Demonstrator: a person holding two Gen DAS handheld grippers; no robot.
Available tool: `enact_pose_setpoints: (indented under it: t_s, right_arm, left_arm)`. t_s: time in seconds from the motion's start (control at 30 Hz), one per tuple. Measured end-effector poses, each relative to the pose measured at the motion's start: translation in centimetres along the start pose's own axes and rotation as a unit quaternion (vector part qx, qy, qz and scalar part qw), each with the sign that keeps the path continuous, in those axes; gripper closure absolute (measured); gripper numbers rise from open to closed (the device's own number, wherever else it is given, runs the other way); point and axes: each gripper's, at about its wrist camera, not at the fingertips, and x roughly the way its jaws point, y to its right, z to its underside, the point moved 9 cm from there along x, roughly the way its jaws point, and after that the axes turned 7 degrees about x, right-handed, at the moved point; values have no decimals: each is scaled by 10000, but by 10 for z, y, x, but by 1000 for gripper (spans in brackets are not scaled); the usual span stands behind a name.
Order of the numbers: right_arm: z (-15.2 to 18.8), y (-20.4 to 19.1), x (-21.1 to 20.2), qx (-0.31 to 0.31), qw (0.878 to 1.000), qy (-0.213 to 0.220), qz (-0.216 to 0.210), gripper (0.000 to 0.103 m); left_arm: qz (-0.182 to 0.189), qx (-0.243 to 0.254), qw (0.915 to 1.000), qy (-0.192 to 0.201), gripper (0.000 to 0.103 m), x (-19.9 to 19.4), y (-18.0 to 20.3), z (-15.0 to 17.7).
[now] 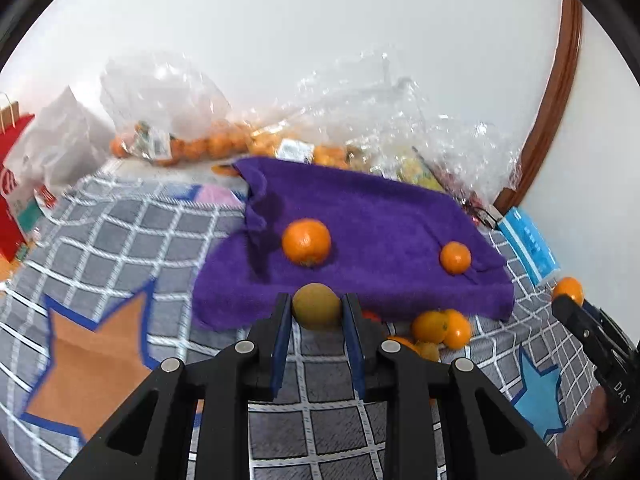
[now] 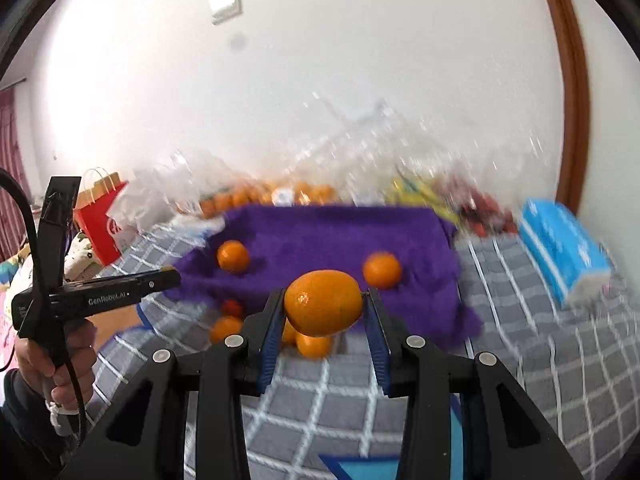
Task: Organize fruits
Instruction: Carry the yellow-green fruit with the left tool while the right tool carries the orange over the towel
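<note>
Left gripper clenched on dull yellow-green round fruit, right gripper grasping oval orange fruit, purple fluffy towel with two round oranges

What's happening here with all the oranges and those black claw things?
A person holds a two-finger gripper in each hand and is sorting fruit on a bed. The left gripper is clamped on a dull greenish-yellow citrus fruit; the right gripper is clamped on a large orange. Both hover near the front edge of a purple towel, where two oranges already sit. A small pile of loose oranges lies on the checked blanket beside it.
</note>
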Motion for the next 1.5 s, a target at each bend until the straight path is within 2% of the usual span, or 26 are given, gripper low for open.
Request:
enact_pose_setpoints:
  t_s: [0.17,0.4,0.57,0.77,0.97,1.13,1.23,1.5]
  right_arm:
    - [-28,-10,11,69,9999,95,-70,64]
    - [-61,0,24,107,9990,362,235,64]
    - [-51,26,45,398,9982,259,353,64]
    - [-37,52,67,742,9964,-25,414,64]
    - [-38,70,65,969,9941,53,476,64]
    - [-33,74,69,997,9934,7,565,64]
    - [-31,75,72,1038,9932,-19,527,64]
    - [-20,71,85,1026,9932,-237,496,64]
  left_arm:
    - [-254,-7,9997,16,78,-4,-11,-27]
    - [-477,111,9985,248,78,10,-11,-59]
    - [-586,348,9968,424,78,28,-1,-69]
    - [-489,236,9979,357,78,48,-7,-59]
    - [-419,59,9986,315,78,57,-13,-53]
    - [-303,-67,9992,265,78,64,-14,-50]
    - [-408,-5,9987,298,78,67,-15,-49]
    - [-385,5,9991,203,78,74,-14,-45]
